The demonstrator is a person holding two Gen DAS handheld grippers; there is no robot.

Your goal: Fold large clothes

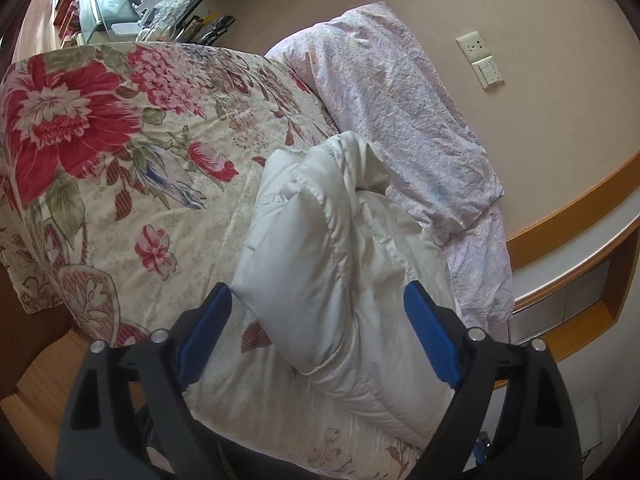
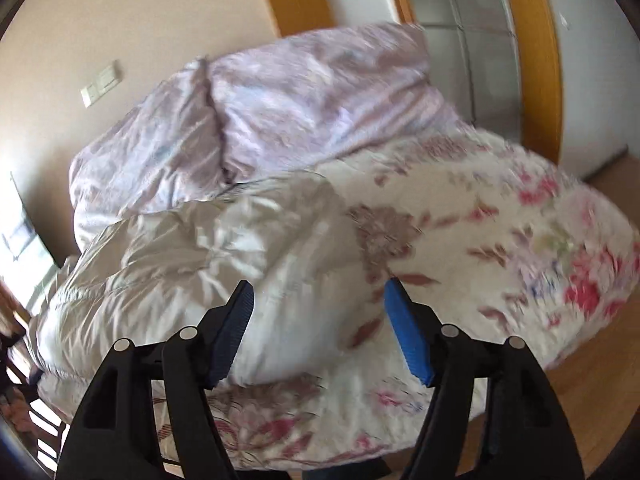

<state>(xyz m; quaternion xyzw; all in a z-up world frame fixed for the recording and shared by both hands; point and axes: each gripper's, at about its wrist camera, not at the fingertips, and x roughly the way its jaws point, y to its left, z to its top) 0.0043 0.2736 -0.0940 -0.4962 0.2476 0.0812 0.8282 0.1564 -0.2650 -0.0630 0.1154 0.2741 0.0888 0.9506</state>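
A white puffy quilted jacket (image 1: pixel 340 264) lies bunched on the floral bedspread (image 1: pixel 120 140) near the bed's right side. My left gripper (image 1: pixel 318 300) is open, its blue pads (image 1: pixel 208 332) to either side of the jacket's near fold, above it. In the right wrist view, which is blurred, the same jacket (image 2: pixel 192 256) lies at the left of the floral bedspread (image 2: pixel 500 240). My right gripper (image 2: pixel 320 300) is open and empty over the jacket's near edge.
A rumpled pale pink duvet (image 1: pixel 400 120) is heaped along the wall, also in the right wrist view (image 2: pixel 280 112). A wall socket and switch (image 1: pixel 480 60) sit above it. A wooden-trimmed ledge (image 1: pixel 580 240) runs at the right. A cluttered shelf (image 1: pixel 160 12) stands beyond the bed.
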